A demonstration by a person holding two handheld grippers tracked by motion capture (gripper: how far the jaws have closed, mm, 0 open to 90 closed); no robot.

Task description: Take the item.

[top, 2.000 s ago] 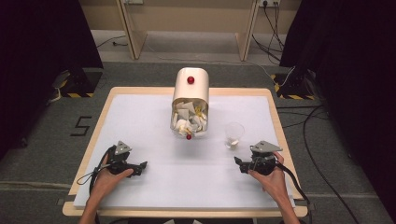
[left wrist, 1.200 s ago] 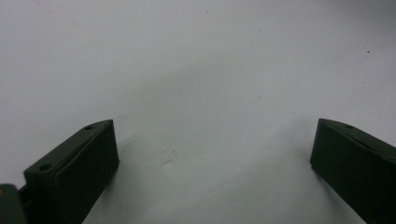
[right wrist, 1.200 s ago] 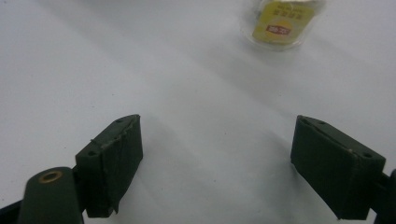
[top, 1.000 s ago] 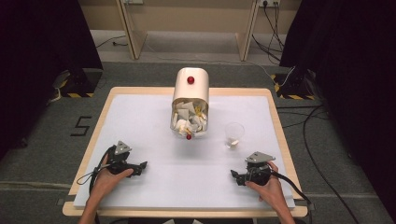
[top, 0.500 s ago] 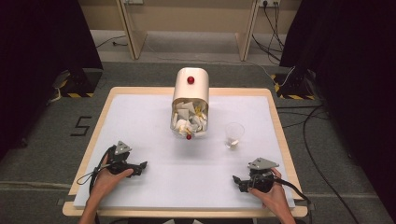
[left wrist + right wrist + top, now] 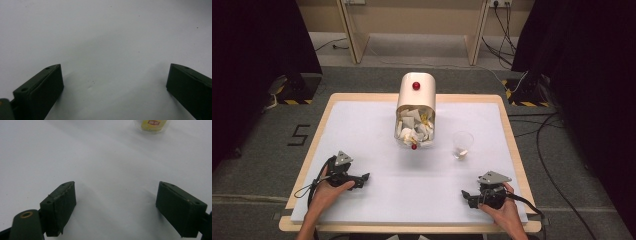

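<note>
The white surface (image 6: pixel 377 125) takes up most of what is in front of me, a light wooden edge framing it, grey carpet and dark curtains around it, and cables trailing off to the right. At its far middle a cream bin (image 6: pixel 415 100) lies tipped on its side, mouth toward the person, crumpled paper and packets spilling out at the opening. Right of it, apart from the bin, stands a small clear cup (image 6: pixel 462 145) with a yellow-labelled packet inside. To my eye the job with the cup looks finished or paused: one packet is in it, and both hands rest near the front edge, well away from cup and bin. The left gripper (image 6: pixel 362 177) has its jaws spread over bare surface, holding nothing. The right gripper (image 6: pixel 468 196) is likewise spread and empty, pointing toward the cup.
</note>
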